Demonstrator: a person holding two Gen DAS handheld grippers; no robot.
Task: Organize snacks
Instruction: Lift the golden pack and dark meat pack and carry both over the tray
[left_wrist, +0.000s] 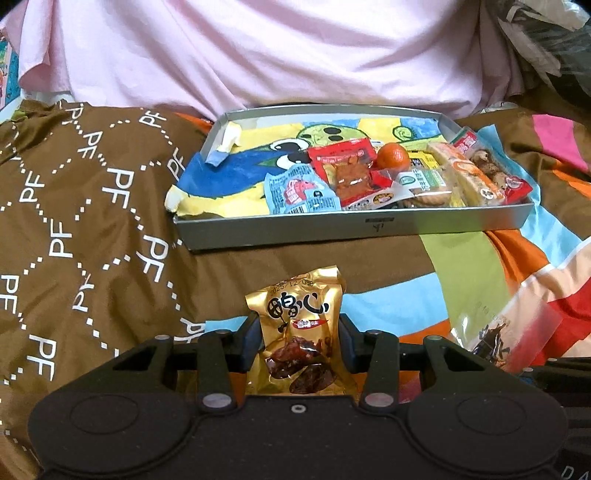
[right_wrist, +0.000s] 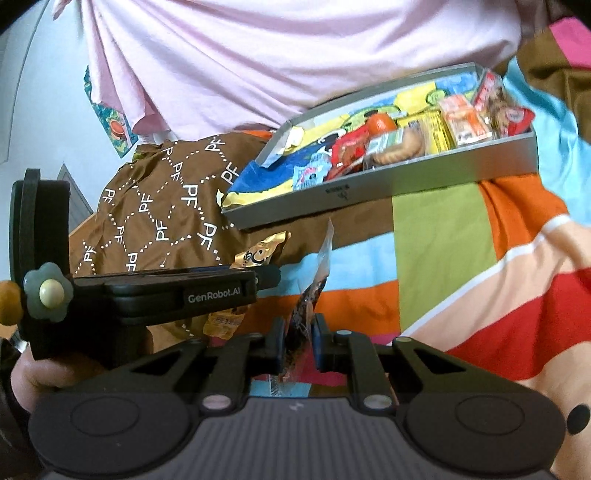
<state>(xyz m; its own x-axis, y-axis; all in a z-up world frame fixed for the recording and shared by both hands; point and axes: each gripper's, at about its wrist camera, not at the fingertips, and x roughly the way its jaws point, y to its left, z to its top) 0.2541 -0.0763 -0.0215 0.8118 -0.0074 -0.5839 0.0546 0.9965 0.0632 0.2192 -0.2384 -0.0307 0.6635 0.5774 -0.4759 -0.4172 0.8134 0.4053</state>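
The left gripper (left_wrist: 297, 328) clamps a gold foil snack packet (left_wrist: 301, 332) upright between its pads, its crimped top standing above the fingertips. The right gripper (right_wrist: 298, 341) is pinched nearly closed on a thin clear snack bag (right_wrist: 312, 291), seen edge-on and rising past its fingertips. Both grippers point slightly downward over the bed toward a shallow grey cardboard tray (left_wrist: 369, 227), which lies well ahead of them. A hand (right_wrist: 40, 373) grips the left gripper's black handle at the left edge of the right wrist view. The tray is lined with a crayon-coloured paper and holds glossy wrapped snacks and a small round orange (left_wrist: 393, 157), crowded to its right end. Below lies a striped multicolour bedsheet (right_wrist: 461, 266) and a brown patterned cloth (left_wrist: 85, 206).
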